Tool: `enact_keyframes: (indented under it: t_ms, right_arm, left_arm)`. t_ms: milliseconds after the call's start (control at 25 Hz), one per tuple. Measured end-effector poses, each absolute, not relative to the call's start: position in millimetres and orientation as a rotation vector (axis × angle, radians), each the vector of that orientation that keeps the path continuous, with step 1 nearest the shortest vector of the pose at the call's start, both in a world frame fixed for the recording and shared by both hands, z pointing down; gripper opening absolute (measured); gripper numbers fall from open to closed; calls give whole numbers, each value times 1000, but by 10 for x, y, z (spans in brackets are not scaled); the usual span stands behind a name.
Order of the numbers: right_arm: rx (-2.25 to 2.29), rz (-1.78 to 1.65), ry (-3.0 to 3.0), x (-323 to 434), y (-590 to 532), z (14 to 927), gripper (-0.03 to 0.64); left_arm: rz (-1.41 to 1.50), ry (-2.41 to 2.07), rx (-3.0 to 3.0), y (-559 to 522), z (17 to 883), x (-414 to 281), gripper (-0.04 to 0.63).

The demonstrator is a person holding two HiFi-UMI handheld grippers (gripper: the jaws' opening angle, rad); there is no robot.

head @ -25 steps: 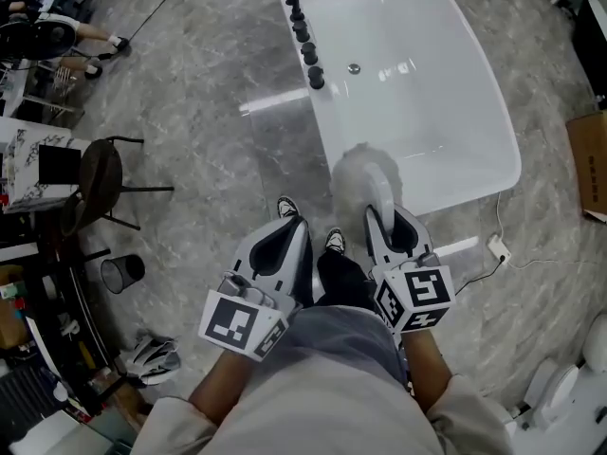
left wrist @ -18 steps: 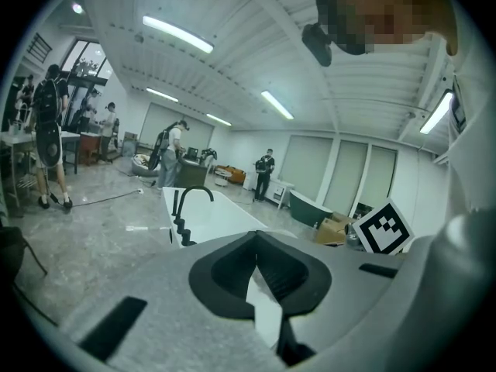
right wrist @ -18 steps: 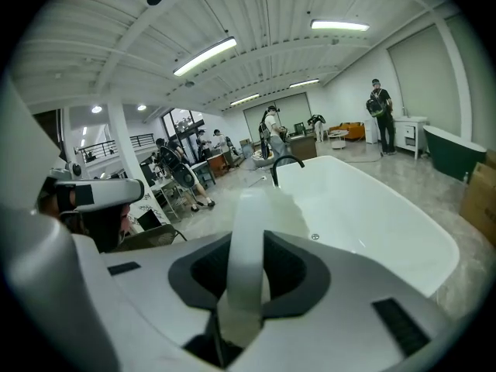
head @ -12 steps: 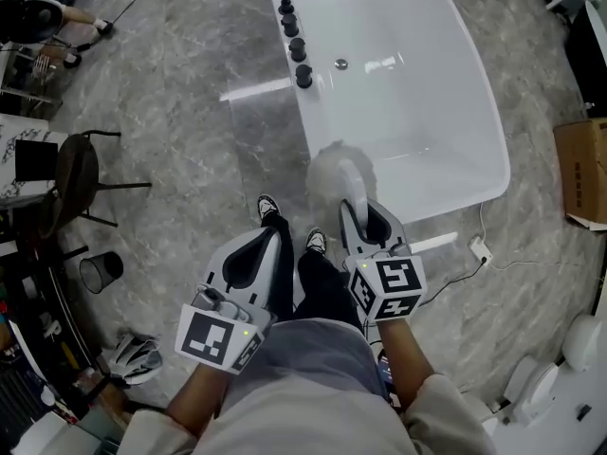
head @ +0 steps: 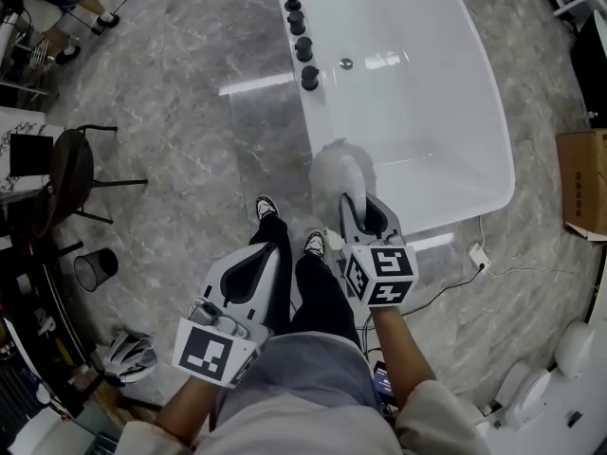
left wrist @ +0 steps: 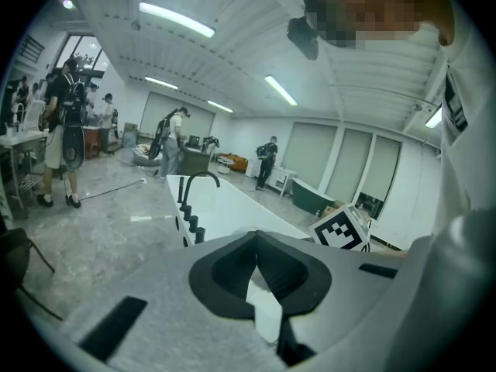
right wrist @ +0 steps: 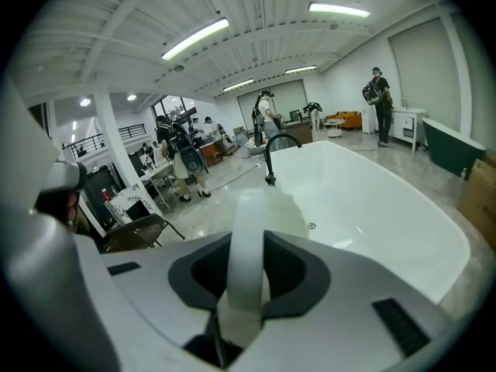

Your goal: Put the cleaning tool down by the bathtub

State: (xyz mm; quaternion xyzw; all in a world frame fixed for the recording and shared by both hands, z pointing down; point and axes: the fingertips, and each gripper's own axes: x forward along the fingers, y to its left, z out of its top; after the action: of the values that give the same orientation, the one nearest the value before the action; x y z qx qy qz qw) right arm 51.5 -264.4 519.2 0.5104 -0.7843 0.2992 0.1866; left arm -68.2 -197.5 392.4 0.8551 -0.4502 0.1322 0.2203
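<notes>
White fluffy-headed cleaning tool (head: 341,171) sits in the right gripper (head: 355,205): jaws partway apart, clamped on its flat handle. The tool's head hangs over the near rim of the bathtub (head: 432,102), not set down. Left gripper (head: 266,254): jaws drawn together, nothing between them.
</notes>
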Motion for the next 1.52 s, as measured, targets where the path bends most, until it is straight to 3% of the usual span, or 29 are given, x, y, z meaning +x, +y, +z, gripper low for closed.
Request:
enact_keyframes:
  t_ms: [1520]
  right_arm:
    - [1364,859,-1967,296,-3376,6971,80]
  left_arm:
    - [355,-1240,2230,-2340,4402,-1197,9]
